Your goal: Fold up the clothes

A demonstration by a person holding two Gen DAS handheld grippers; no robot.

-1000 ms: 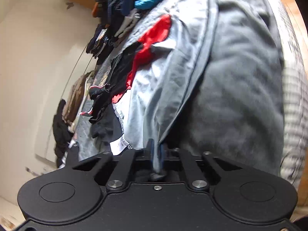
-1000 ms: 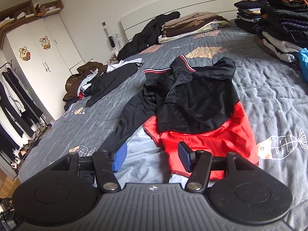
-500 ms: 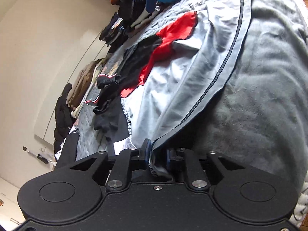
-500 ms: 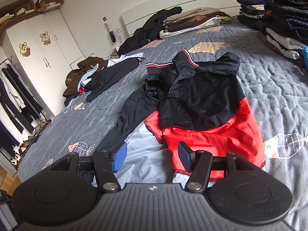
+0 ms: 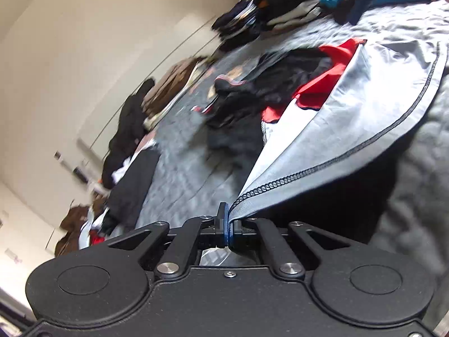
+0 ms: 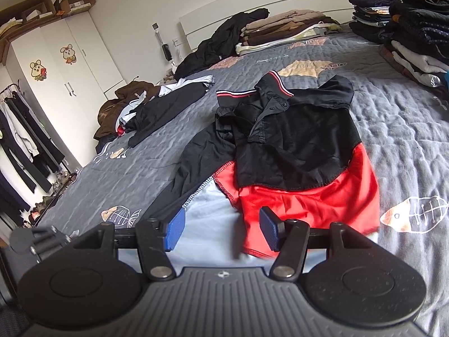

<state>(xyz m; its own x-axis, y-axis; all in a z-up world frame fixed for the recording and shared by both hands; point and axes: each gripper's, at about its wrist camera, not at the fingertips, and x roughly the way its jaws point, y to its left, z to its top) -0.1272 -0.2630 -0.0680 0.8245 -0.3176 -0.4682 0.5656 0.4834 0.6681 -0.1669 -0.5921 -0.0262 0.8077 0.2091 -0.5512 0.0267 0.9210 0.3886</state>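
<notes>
Here the left gripper pinches the grey garment's stitched hem.

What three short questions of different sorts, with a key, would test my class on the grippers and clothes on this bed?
1. True or false: the right gripper is shut on the red garment.
2. Which gripper pinches the hem of the light grey garment? A) left B) right C) neither
3. Fill in: the black polo shirt lies partly on top of the ____ garment.

Key: 1 false, its jaws stand apart with nothing between them; 2 A, the left gripper; 3 red.
</notes>
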